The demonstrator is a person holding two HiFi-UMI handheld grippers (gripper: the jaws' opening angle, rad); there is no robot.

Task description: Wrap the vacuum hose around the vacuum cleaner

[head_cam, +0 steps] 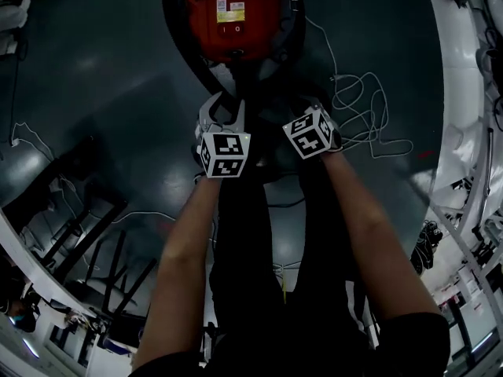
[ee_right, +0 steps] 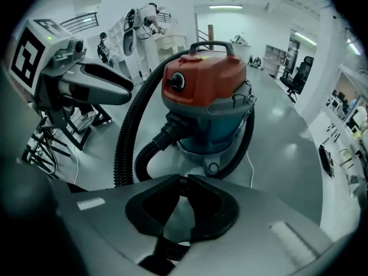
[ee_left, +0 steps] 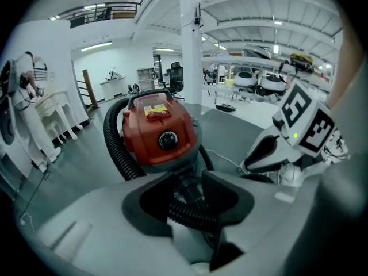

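The red-topped vacuum cleaner (head_cam: 232, 10) (ee_left: 158, 134) (ee_right: 204, 88) stands on the grey floor just ahead of both grippers. Its black ribbed hose (head_cam: 174, 30) (ee_left: 115, 145) (ee_right: 123, 137) curves around the body's left side and comes back toward me. My left gripper (head_cam: 222, 108) (ee_left: 192, 197) is shut on a stretch of that hose lying across its pads. My right gripper (head_cam: 305, 104) (ee_right: 184, 180) is close beside it, its tips nearly meeting, with the hose running through the hollow behind them. Both point steeply down at the hose in front of the vacuum's base.
A thin white power cord (head_cam: 361, 108) lies in loose loops on the floor right of the vacuum. Black chair frames (head_cam: 78, 226) stand at the left, white racks (head_cam: 471, 171) at the right. My legs in black trousers (head_cam: 251, 273) are under the grippers.
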